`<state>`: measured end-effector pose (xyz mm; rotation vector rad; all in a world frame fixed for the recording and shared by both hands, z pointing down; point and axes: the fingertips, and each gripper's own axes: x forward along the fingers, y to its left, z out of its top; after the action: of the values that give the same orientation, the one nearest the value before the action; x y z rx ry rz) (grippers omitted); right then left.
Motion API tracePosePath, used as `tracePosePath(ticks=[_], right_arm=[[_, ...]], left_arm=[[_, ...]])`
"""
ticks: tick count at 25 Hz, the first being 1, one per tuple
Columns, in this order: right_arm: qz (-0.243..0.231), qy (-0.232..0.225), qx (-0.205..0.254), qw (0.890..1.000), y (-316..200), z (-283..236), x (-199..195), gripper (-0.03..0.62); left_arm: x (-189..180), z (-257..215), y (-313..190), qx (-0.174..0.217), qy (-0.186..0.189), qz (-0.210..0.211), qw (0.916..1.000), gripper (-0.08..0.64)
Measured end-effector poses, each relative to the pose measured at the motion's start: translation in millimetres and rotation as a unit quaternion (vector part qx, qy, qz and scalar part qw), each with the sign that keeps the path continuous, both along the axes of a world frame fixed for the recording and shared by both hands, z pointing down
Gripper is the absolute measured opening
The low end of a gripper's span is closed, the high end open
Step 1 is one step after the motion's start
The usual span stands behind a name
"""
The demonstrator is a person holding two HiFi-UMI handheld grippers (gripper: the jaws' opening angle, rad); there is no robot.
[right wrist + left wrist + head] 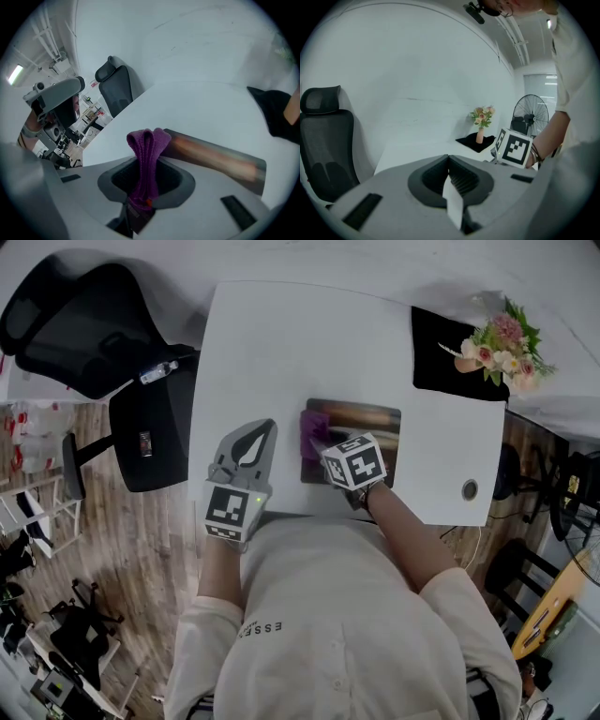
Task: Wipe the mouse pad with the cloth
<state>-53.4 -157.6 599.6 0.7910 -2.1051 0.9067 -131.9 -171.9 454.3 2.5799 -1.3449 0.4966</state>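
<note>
A brown and grey mouse pad (361,418) lies on the white table (281,352), near its front edge. My right gripper (317,442) is shut on a folded purple cloth (312,428) over the pad's left end. In the right gripper view the cloth (149,154) stands up between the jaws, with the mouse pad (220,157) just beyond it. My left gripper (255,435) hovers over bare table left of the pad, shut, with nothing in it; in the left gripper view its jaws meet (449,161).
A black mat (450,352) with a small vase of flowers (497,348) sits at the table's far right corner. A black office chair (103,343) stands left of the table. A round cable hole (470,489) is near the front right. A fan (530,115) stands beyond.
</note>
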Motion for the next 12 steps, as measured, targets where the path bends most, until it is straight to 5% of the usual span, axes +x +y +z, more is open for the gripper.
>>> tracePosePath(ticks=[12], right_arm=[[0.022, 0.006, -0.016, 1.0, 3, 9, 19, 0.094]], left_arm=[[18, 2, -5, 0.0, -0.001, 0.028, 0.9996, 0.002]])
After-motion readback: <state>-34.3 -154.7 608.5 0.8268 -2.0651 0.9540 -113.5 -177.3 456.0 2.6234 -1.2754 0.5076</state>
